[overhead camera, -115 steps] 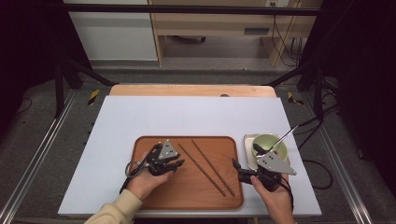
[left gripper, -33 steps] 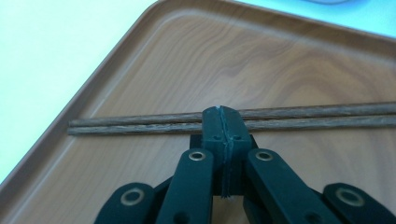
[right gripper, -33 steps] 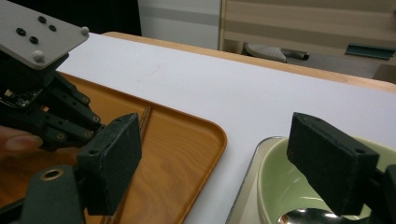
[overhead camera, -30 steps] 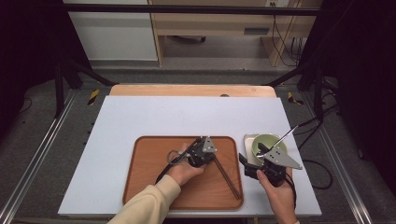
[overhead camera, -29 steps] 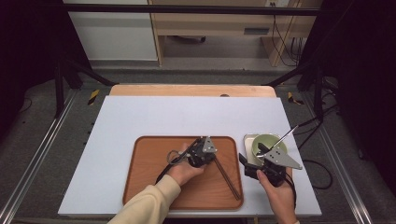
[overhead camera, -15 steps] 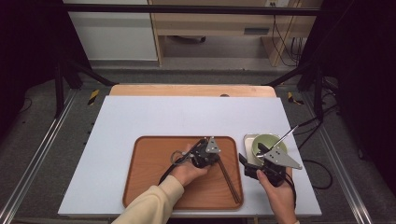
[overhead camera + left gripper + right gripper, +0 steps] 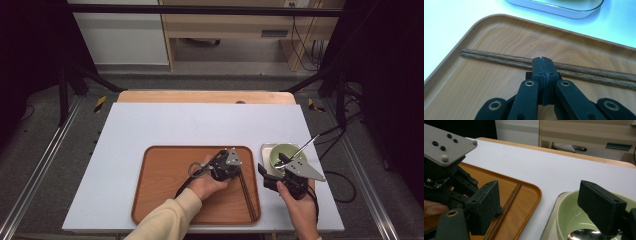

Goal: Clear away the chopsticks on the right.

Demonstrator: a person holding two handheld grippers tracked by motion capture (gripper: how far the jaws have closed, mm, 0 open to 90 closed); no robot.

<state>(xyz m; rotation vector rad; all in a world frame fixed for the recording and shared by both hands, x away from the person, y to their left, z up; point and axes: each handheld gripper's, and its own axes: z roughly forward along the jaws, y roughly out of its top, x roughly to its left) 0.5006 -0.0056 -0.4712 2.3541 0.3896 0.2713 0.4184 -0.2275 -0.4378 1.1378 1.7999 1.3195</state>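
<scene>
Orange-brown wooden tray point(image 7: 165, 190) with visible grain, near the front edge of a pale blue-white table top point(image 7: 150, 125). Dark brown, streaked chopsticks point(image 7: 499, 59) along the tray's right edge. Pale green bowl point(image 7: 283, 151) in a white dish point(image 7: 264, 150) by the front right corner. Shiny silver spoon point(image 7: 302, 148). Black gripper jaws, grey plate point(image 7: 306, 170). Bare light wood strip point(image 7: 205, 96) at the far edge.

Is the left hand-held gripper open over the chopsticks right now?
No: in the left gripper view the left hand-held gripper has its jaws pressed together, tips at the chopsticks on the tray.
</scene>
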